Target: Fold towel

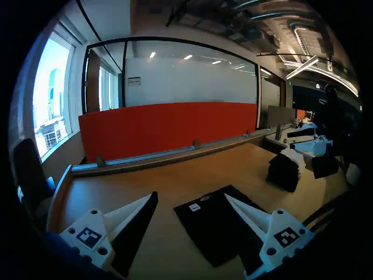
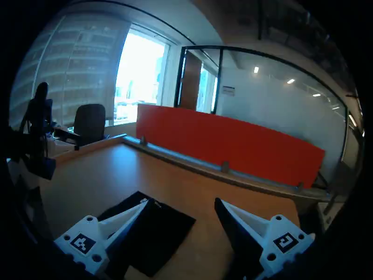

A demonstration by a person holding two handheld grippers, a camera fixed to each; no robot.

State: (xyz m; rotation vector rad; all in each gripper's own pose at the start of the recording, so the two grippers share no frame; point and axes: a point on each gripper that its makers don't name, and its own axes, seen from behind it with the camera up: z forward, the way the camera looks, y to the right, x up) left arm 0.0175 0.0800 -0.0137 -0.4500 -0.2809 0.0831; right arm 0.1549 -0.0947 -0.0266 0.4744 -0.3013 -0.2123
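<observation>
I hold my left gripper and right gripper splayed and empty; I'd pinch both near corners of the flat black cloth towel evenly.

Pale wooden tabletop, closed along its far edge by a grey rail and, just behind that, a long red partition. Behind the partition a glass wall in a dark frame, with ceiling lights mirrored in it, and to one side a bright window onto buildings outside. A dark office chair beside the tabletop near the window, with bare pipes and strip lights overhead.
</observation>
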